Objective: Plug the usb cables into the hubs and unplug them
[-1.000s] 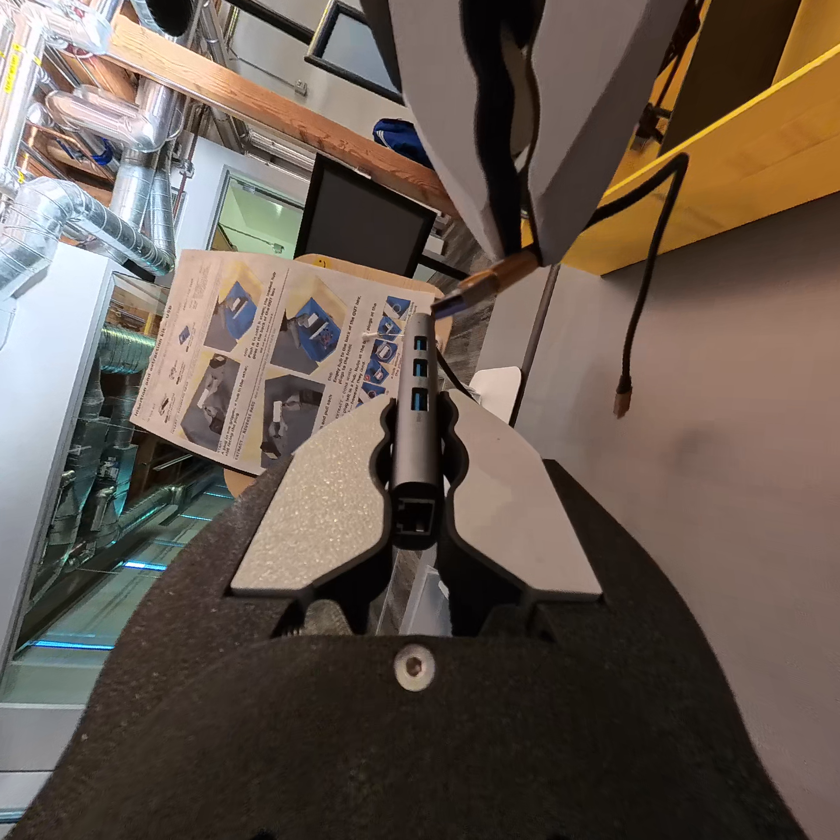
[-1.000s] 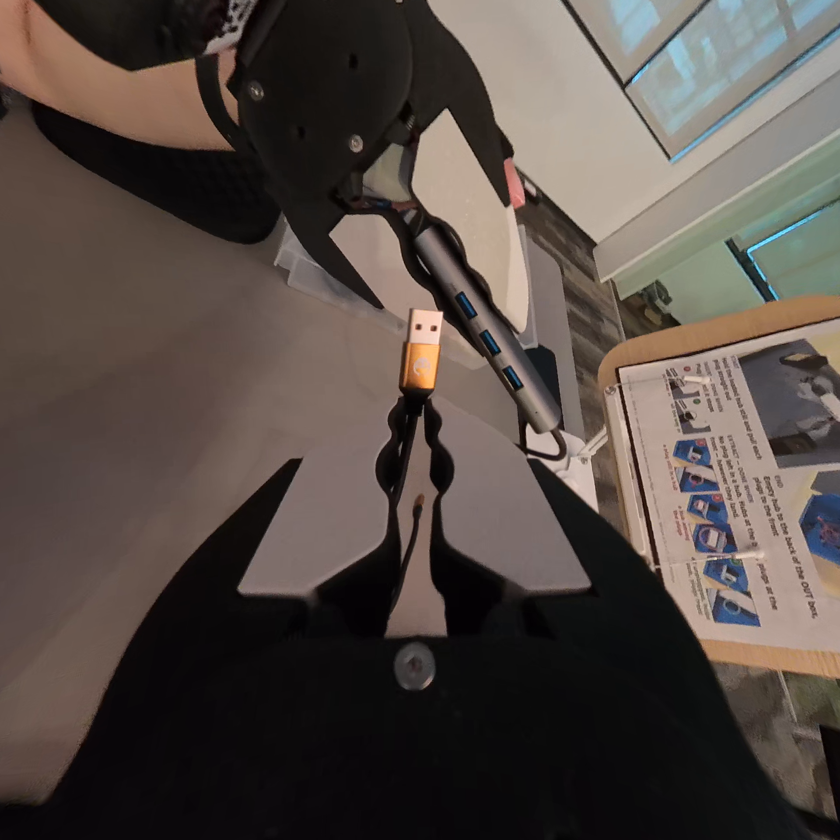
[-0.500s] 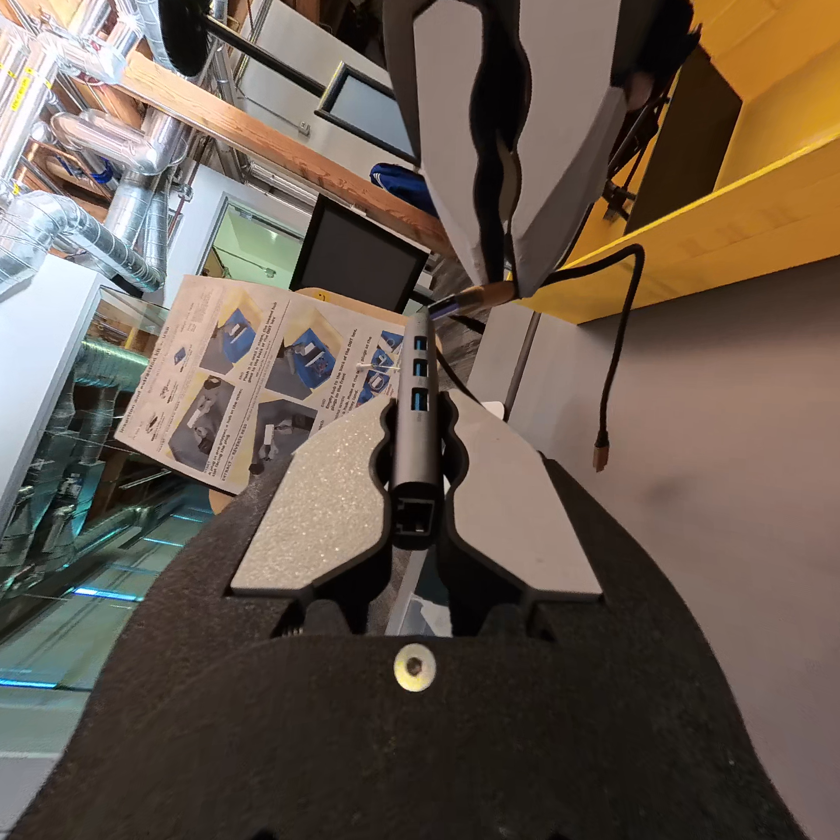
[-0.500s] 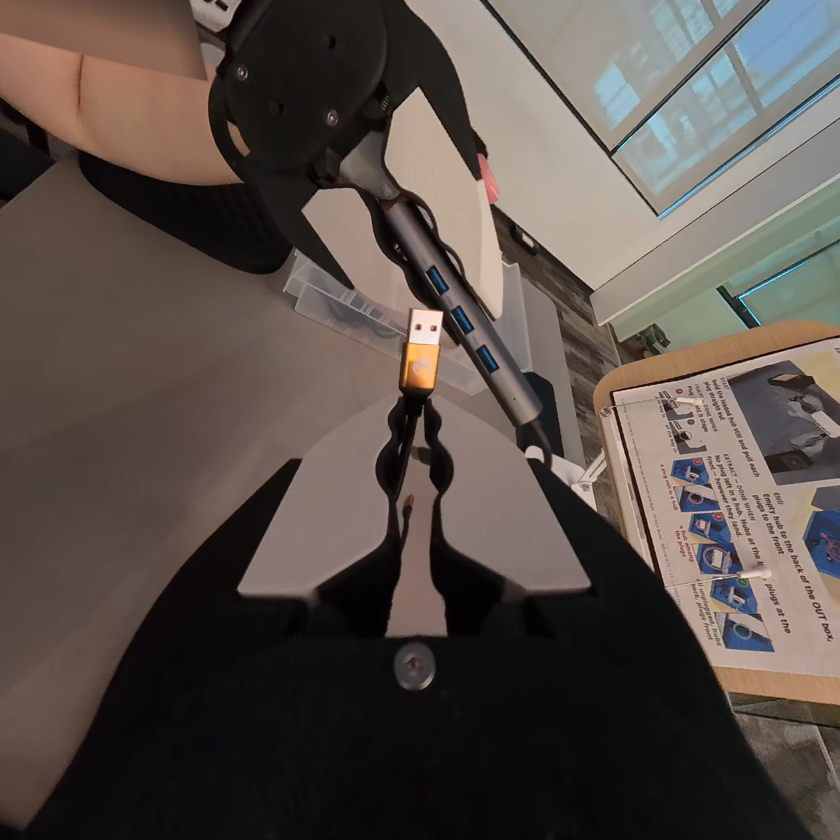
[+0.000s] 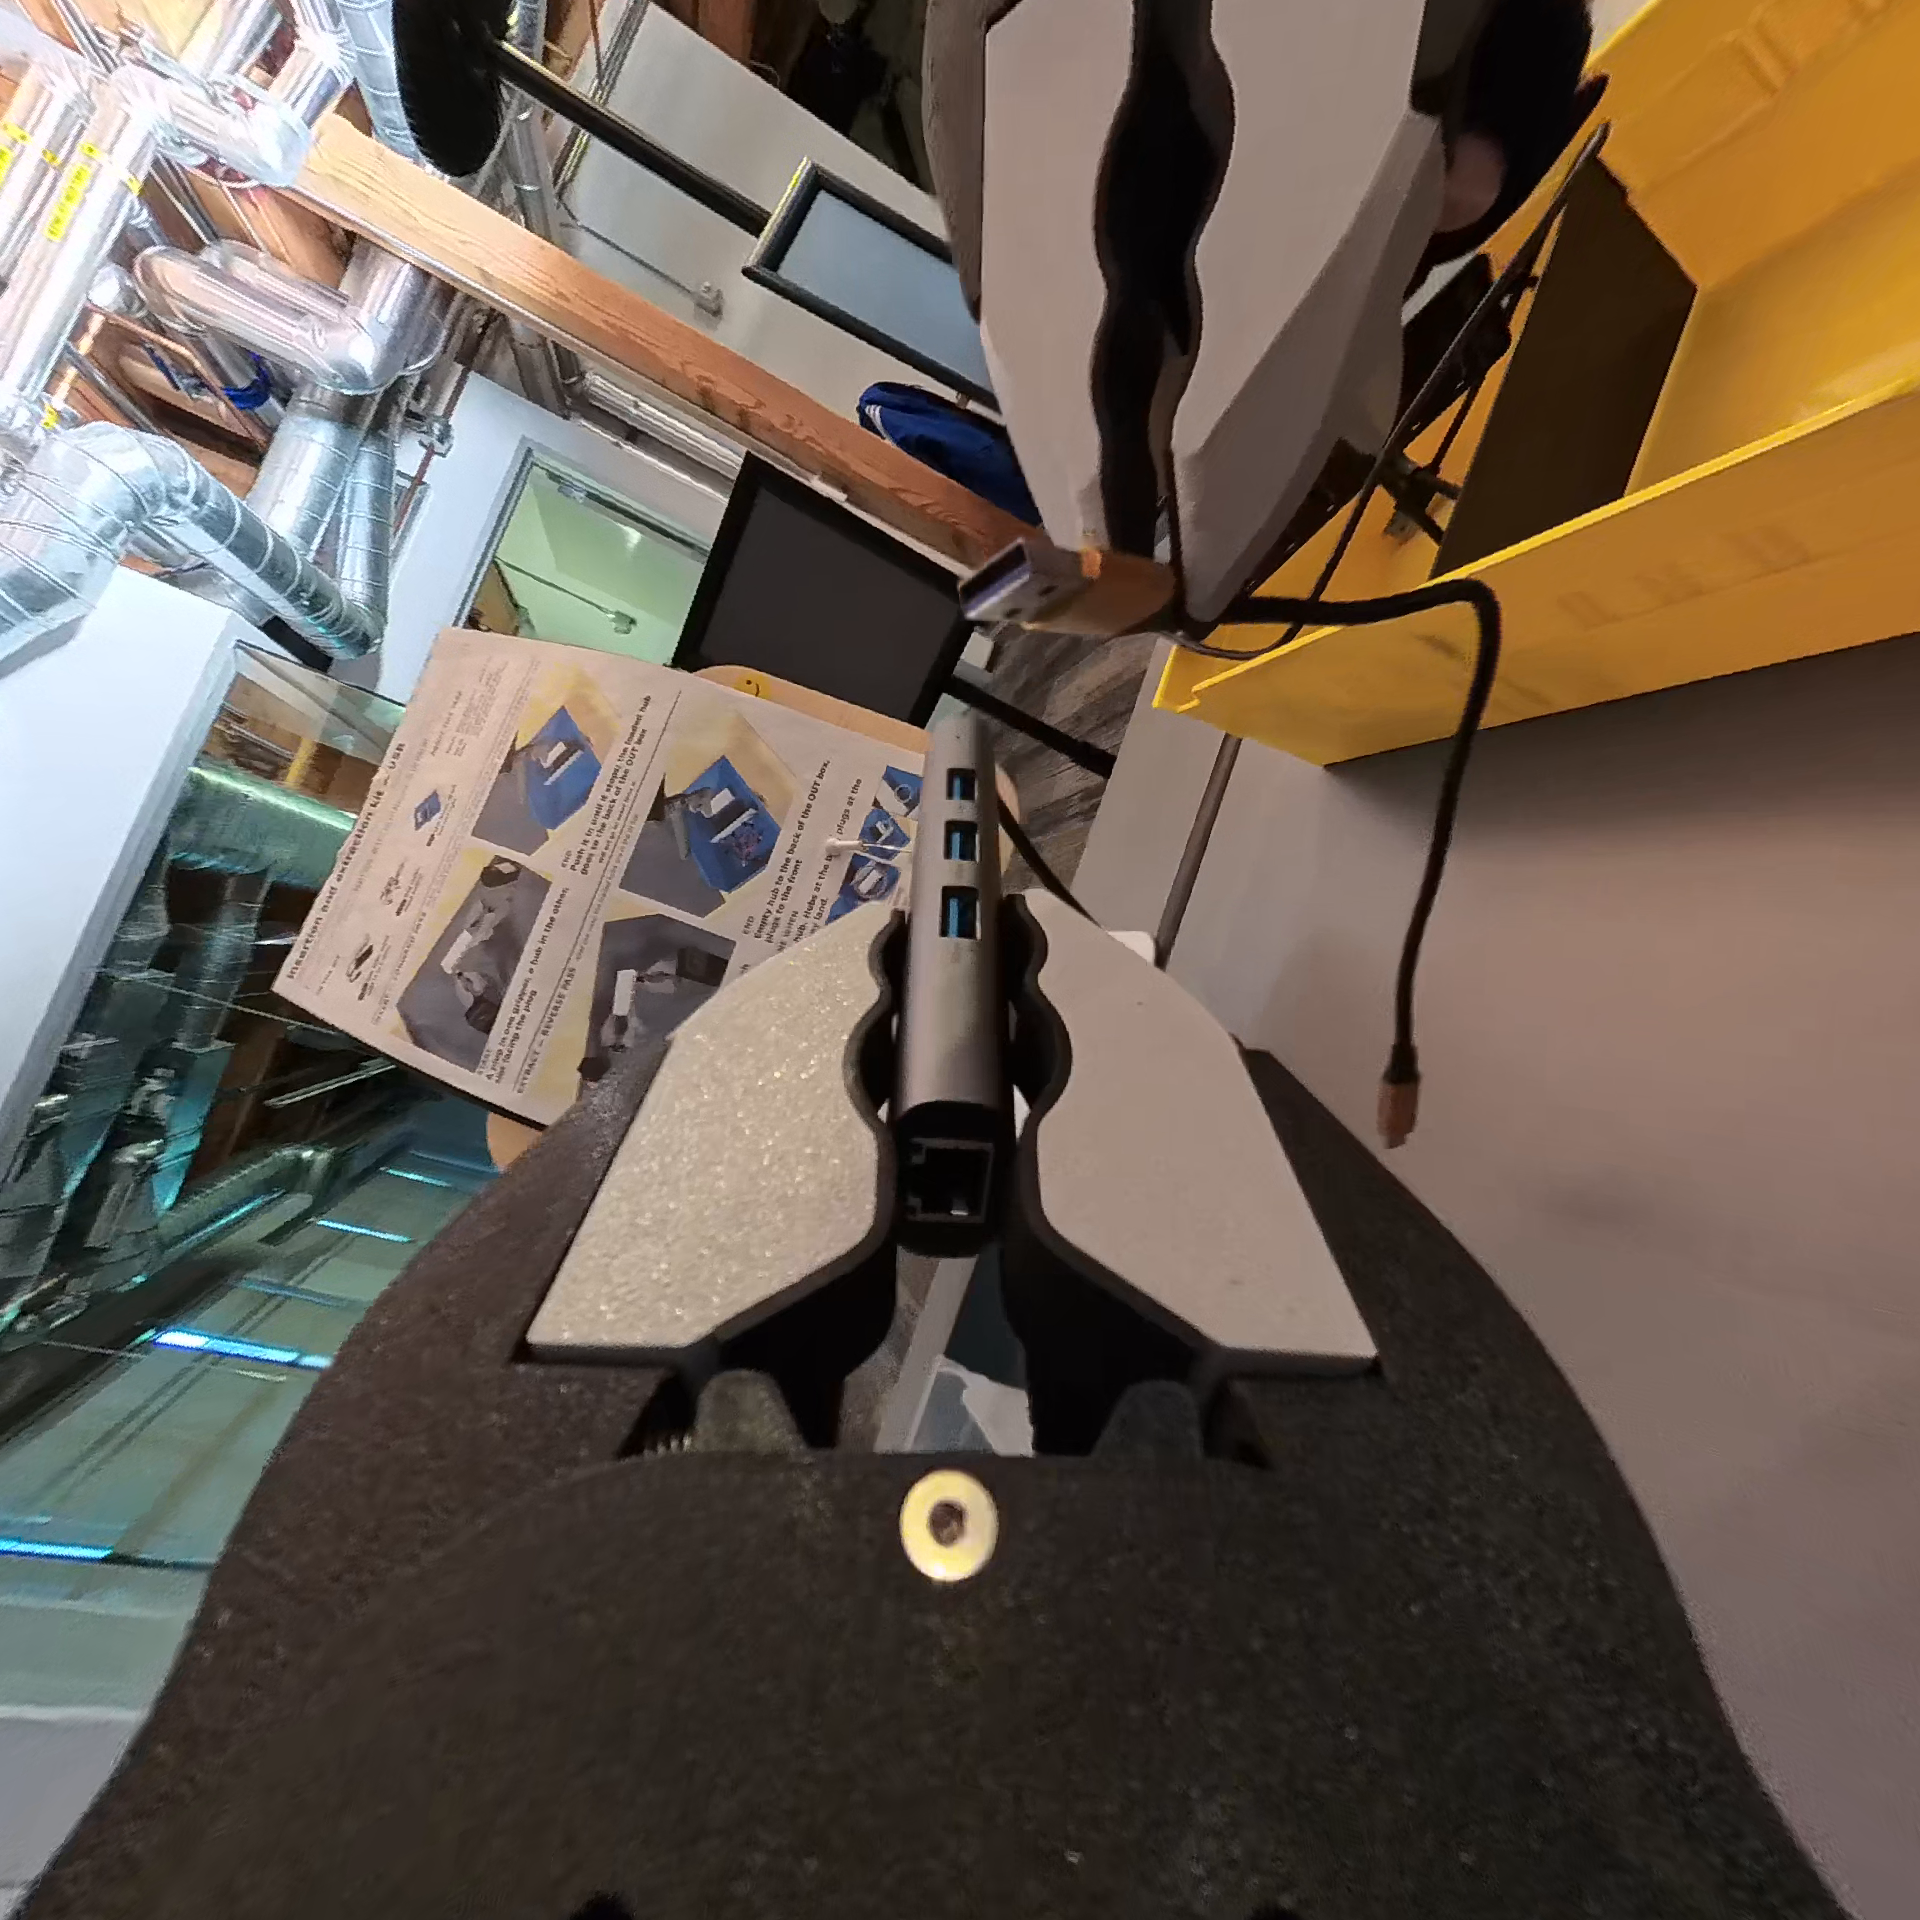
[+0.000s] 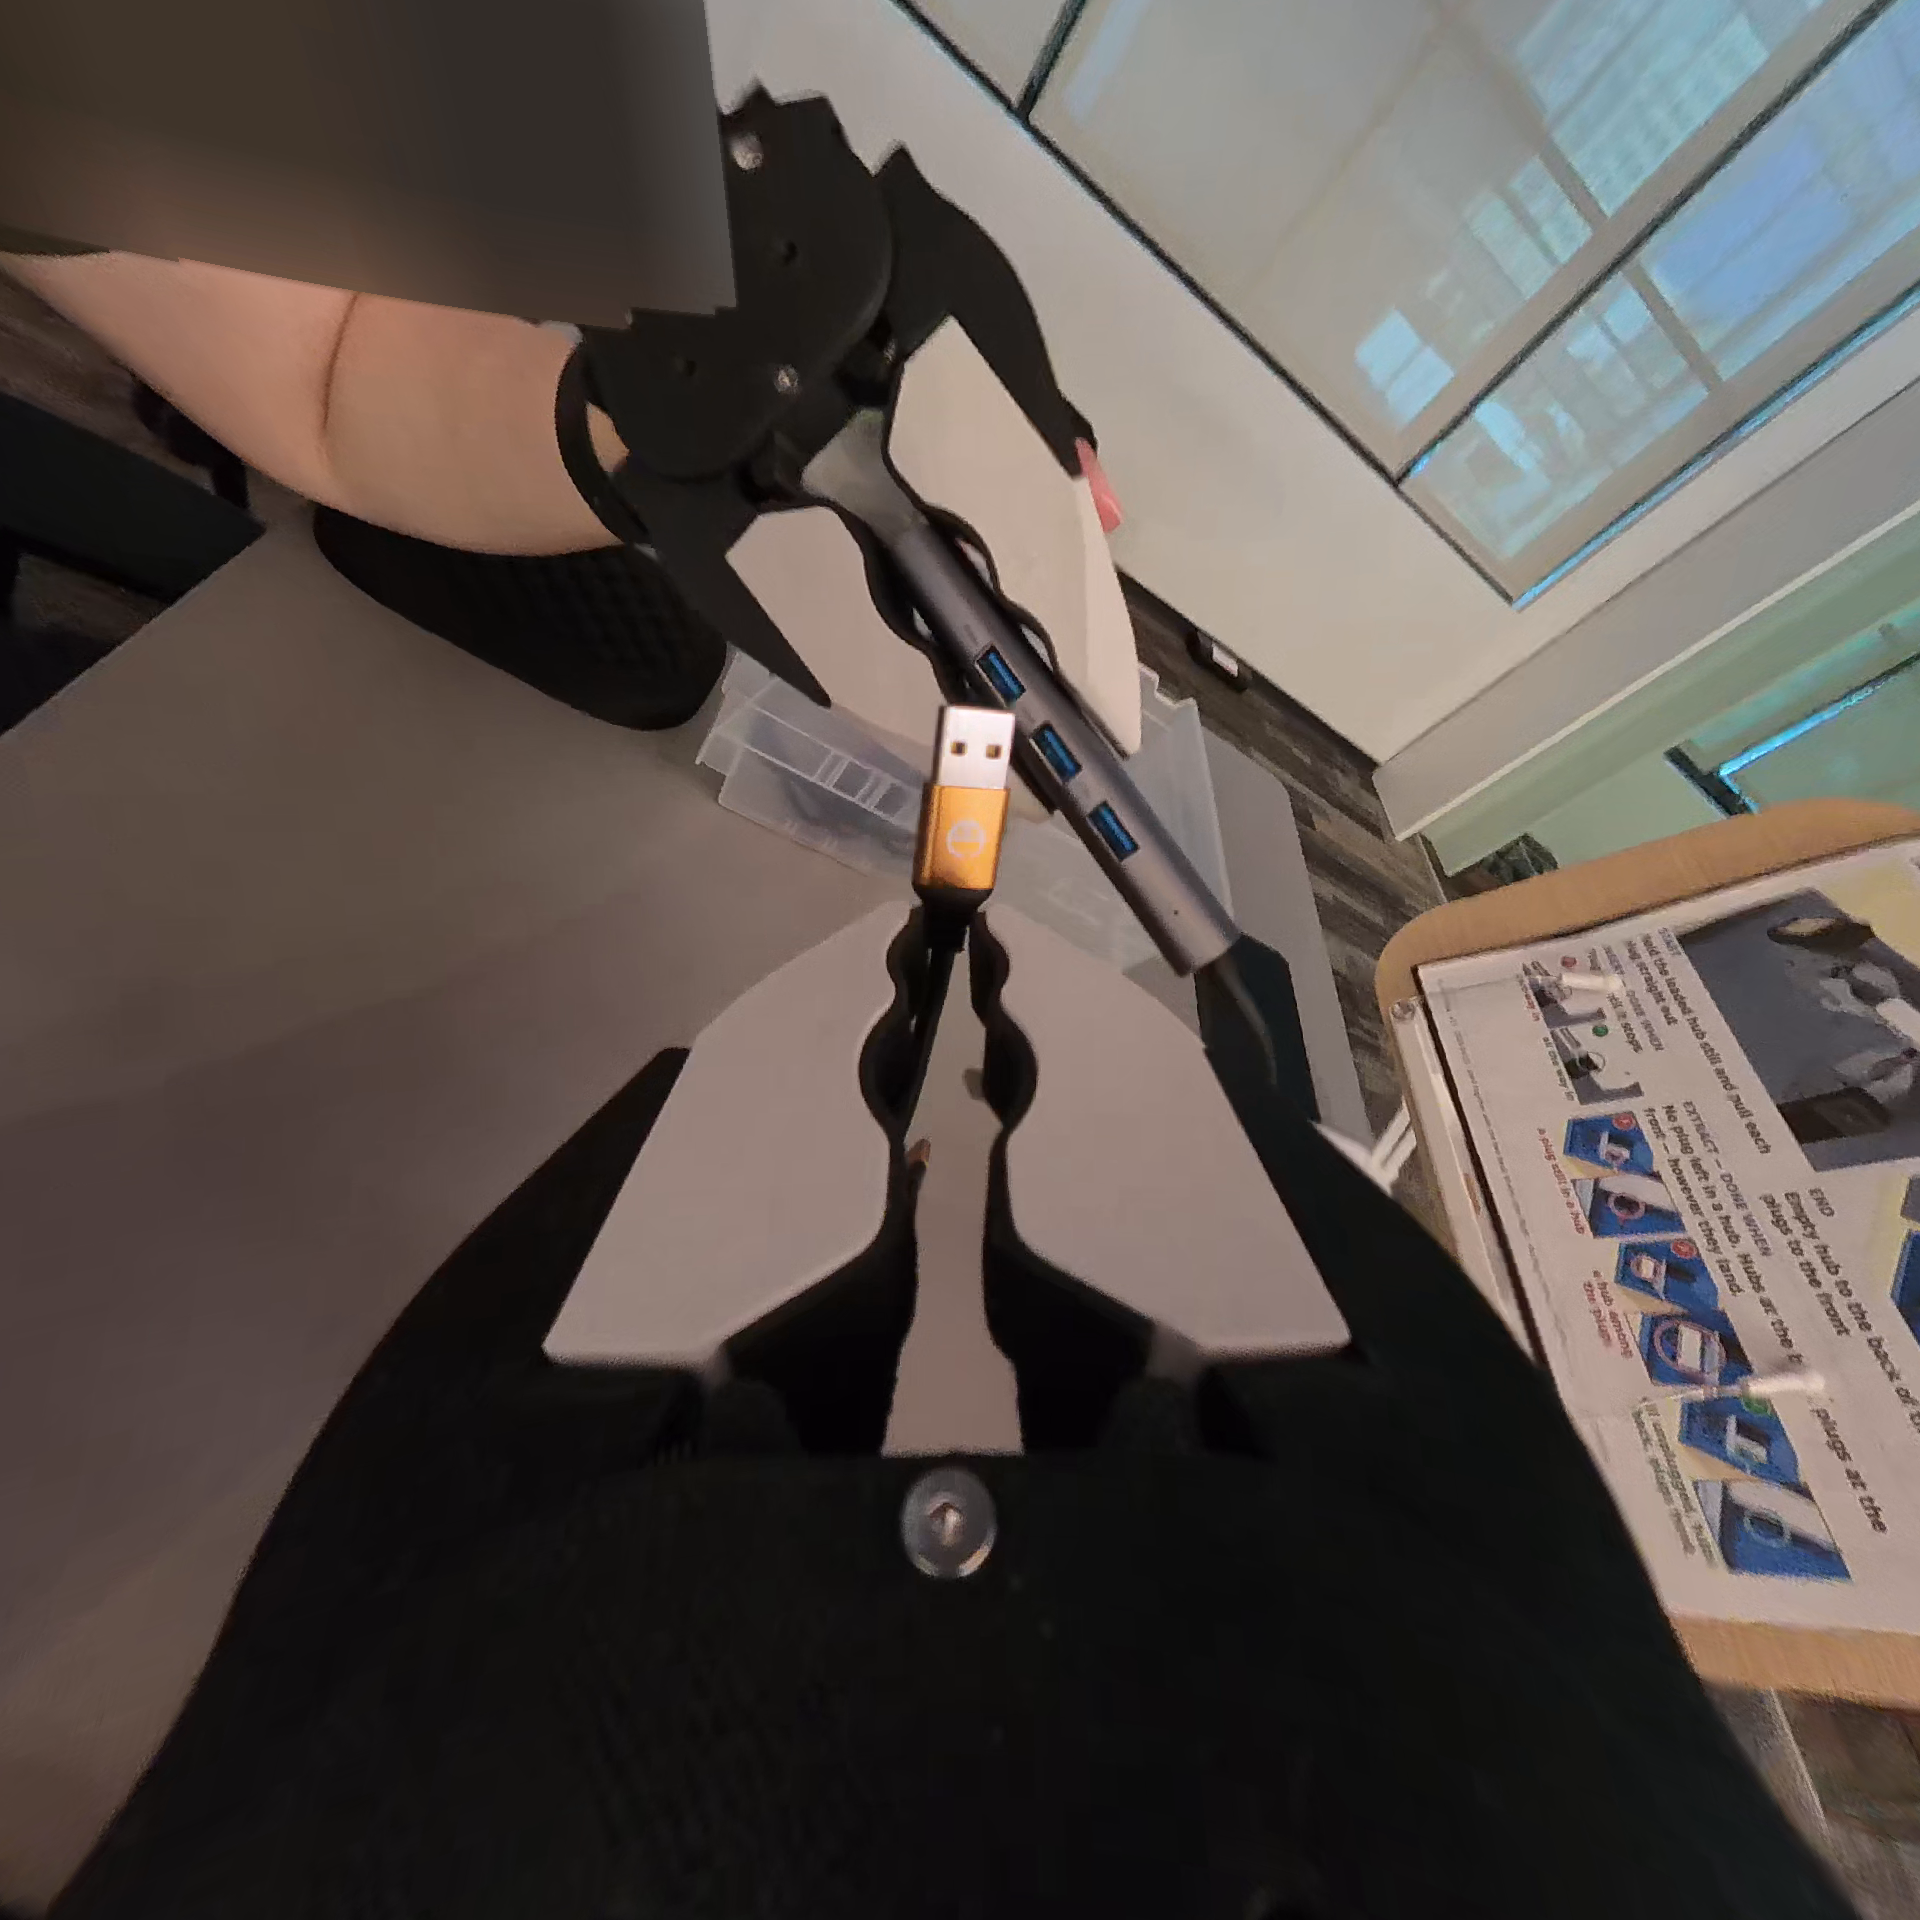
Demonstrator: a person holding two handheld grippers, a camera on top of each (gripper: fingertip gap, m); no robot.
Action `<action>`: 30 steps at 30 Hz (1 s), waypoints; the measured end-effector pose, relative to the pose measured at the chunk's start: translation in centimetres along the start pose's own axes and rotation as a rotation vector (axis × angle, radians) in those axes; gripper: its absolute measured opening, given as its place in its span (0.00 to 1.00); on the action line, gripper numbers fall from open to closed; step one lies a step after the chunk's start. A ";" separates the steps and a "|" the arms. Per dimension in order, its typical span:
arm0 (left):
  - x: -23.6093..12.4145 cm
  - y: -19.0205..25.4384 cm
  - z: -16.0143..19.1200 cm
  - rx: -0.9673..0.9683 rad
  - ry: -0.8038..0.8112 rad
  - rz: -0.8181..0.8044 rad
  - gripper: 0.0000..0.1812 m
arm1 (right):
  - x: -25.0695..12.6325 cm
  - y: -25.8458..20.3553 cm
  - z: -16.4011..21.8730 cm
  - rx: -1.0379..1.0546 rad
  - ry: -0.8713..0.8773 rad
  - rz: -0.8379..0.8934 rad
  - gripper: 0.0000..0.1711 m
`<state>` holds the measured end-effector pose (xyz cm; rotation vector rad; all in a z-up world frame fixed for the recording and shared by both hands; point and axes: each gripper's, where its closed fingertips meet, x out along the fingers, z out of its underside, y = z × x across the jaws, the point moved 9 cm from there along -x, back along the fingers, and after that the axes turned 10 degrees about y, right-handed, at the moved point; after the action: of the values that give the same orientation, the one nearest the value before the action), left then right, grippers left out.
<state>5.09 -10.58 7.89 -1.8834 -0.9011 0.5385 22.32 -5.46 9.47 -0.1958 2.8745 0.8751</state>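
Left tool point(image 5: 951, 935) clamps the USB hub point(image 5: 951, 997), blue ports exposed at frame centre; right tool point(image 6: 943, 935) pinches the orange plug's point(image 6: 961, 836) cable, aiming for insertion.

Daylit, dim indoors, fisheye edges, blurred

We see a grey counter point(image 5: 1662, 1039) with a yellow bin point(image 5: 1558, 582) on it. An instruction sheet point(image 5: 582, 862) — printed with blue pictures — lies on a wooden board point(image 6: 1621, 862). Clear plastic trays point(image 6: 800, 779) sit on the counter; silver ducts point(image 5: 208, 499), a wooden beam point(image 5: 623, 312) and a dark screen point(image 5: 821, 592) lie beyond.
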 end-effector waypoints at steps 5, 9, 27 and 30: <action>0.3 0.5 0.3 0.137 -0.071 -0.043 0.10 | 0.7 0.3 0.0 0.094 -0.200 0.064 0.04; 0.7 1.0 0.5 0.170 -0.091 -0.036 0.10 | 1.3 -0.1 -0.3 0.090 -0.283 0.079 0.04; 2.0 2.9 1.8 0.287 -0.201 0.019 0.10 | 3.8 -0.9 0.5 0.272 -0.611 0.170 0.04; 2.2 3.2 2.0 0.320 -0.223 0.028 0.10 | 4.0 -0.8 0.9 0.321 -0.617 0.172 0.04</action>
<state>6.22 -8.64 4.10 -1.5686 -0.8739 0.8697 18.61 -5.94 7.67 0.3055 2.4099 0.3839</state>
